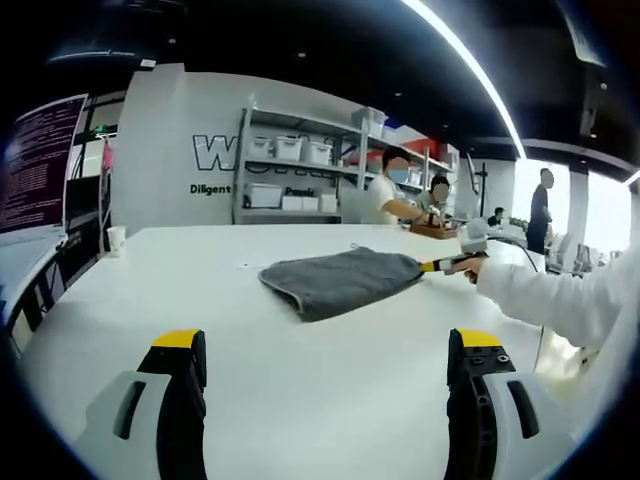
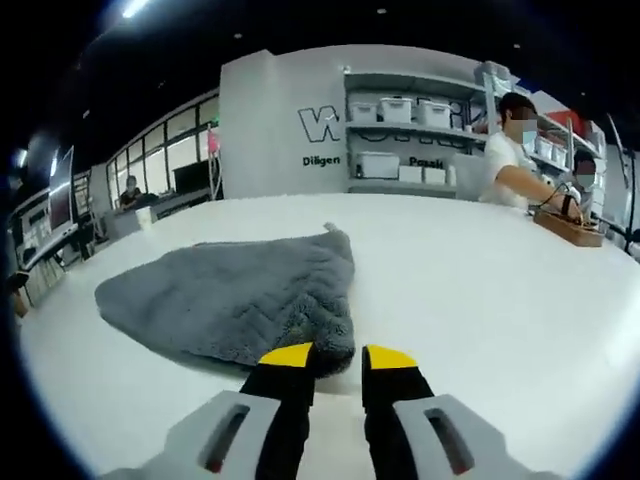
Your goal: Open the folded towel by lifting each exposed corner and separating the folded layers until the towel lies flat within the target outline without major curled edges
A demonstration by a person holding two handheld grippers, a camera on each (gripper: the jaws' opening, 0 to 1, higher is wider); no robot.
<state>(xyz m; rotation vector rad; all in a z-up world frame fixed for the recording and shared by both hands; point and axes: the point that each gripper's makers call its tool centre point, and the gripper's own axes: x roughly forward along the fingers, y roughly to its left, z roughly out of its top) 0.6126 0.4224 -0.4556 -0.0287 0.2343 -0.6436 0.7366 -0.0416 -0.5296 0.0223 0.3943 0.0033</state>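
Tabletop (image 1: 330, 400), white and bare, stretched wide around the grey towel (image 1: 340, 281), leaving open surface on every side of it in the left gripper view. The table's far edge ran just beyond the towel, and its near-left edge curved down past the left gripper (image 1: 325, 352). That gripper's yellow-tipped fingers (image 1: 178, 342) were spread wide with nothing between them, hovering well short of the towel, which lay ahead and between their lines. A paper cup (image 1: 116, 239) stood near the far-left table edge, well apart from the towel.

The right gripper (image 2: 337, 358) met the towel at its nearest corner. In the right gripper view its two fingers (image 2: 287, 357) stood close together with a narrow gap, and the towel's corner lay just at the left fingertip; whether cloth was pinched between the tips could not be told. From the left gripper view, the same gripper's tip touched the towel's right-hand point, held by a hand in a white sleeve (image 1: 560, 295).

The towel lay folded, roughly triangular, with a quilted texture, spreading ahead and left of the right fingers. A small loop (image 2: 331, 229) stuck up at its far corner. Clear tabletop ran right of those fingers toward a wooden box (image 2: 570, 226) near a seated person. Shelving with white bins (image 1: 290, 148) stood behind.
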